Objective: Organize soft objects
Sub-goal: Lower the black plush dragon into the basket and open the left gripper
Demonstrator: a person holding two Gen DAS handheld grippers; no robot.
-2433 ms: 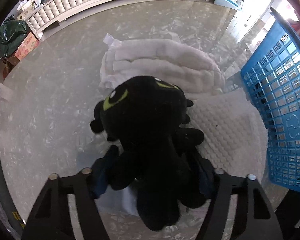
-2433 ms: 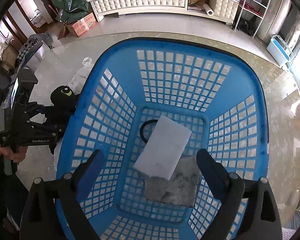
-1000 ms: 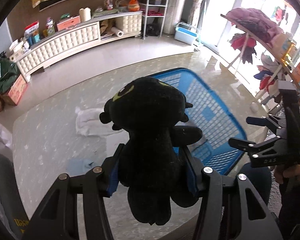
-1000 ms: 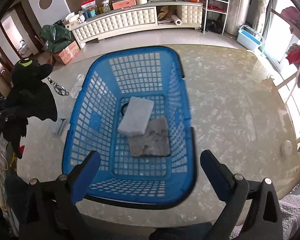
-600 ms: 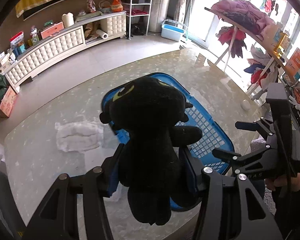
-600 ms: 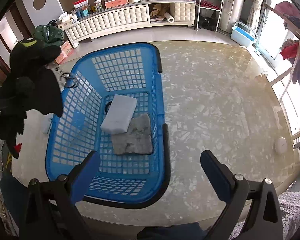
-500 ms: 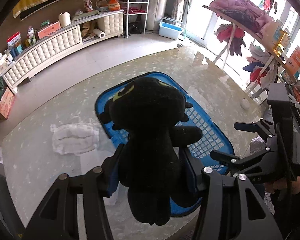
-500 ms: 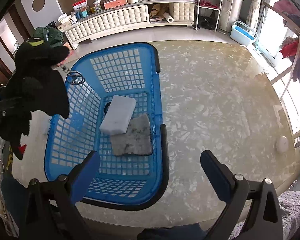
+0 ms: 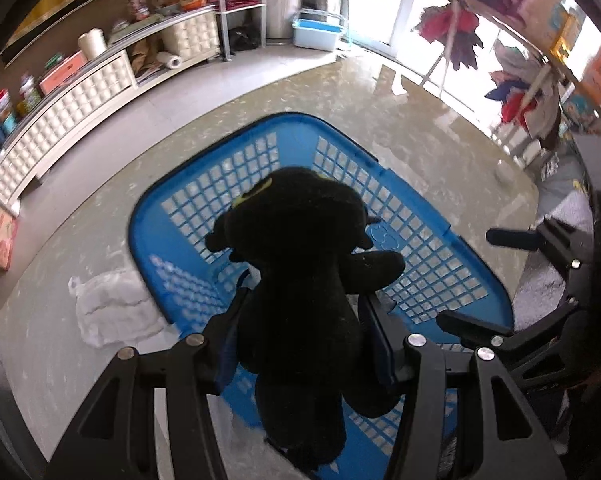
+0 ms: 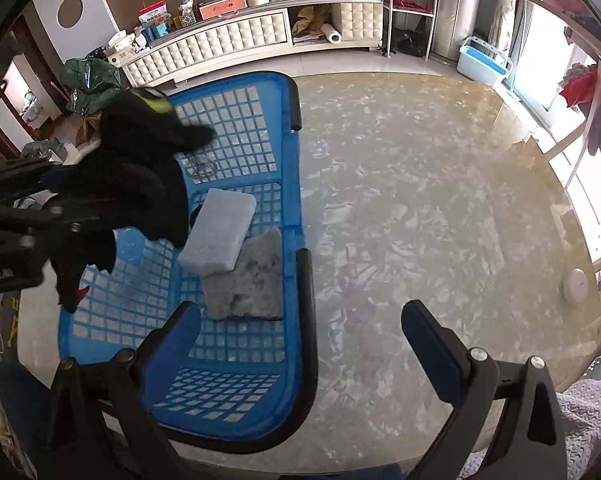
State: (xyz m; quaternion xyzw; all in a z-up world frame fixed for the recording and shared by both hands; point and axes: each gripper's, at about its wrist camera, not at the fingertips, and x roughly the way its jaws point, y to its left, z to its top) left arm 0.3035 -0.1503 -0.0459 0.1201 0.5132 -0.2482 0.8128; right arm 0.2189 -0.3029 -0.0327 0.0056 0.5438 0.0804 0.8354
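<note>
Above the blue basket (image 9: 440, 256), left gripper (image 9: 304, 344) has its blue pads clamped on the torso of the black plush toy (image 9: 300, 264); toy hangs clear of the basket, head pointing away from the camera, one limb sticking out to the right. Right-wrist view confirms: plush sits over the basket's left wall, yellow-green eye patch up, not touching the contents. Right gripper (image 10: 300, 332) has fingers spread wide, nothing between them, hovering over the near right rim of the basket and the bare marbled tabletop (image 10: 420, 200).

Basket contents:
- pale rectangular sponge block (image 10: 218, 232), lying partly on top of
- grey fuzzy cloth (image 10: 246, 280), flat on the basket floor

Outside the basket: white folded towel (image 9: 112, 308) on the table just beside the left wall. Small white round disc (image 10: 577, 280) near the far right table edge, well apart from everything else.

Left-wrist frame is motion-blurred, fine detail on the basket grid is soft. Right gripper's body also shows at the right edge of that view.
</note>
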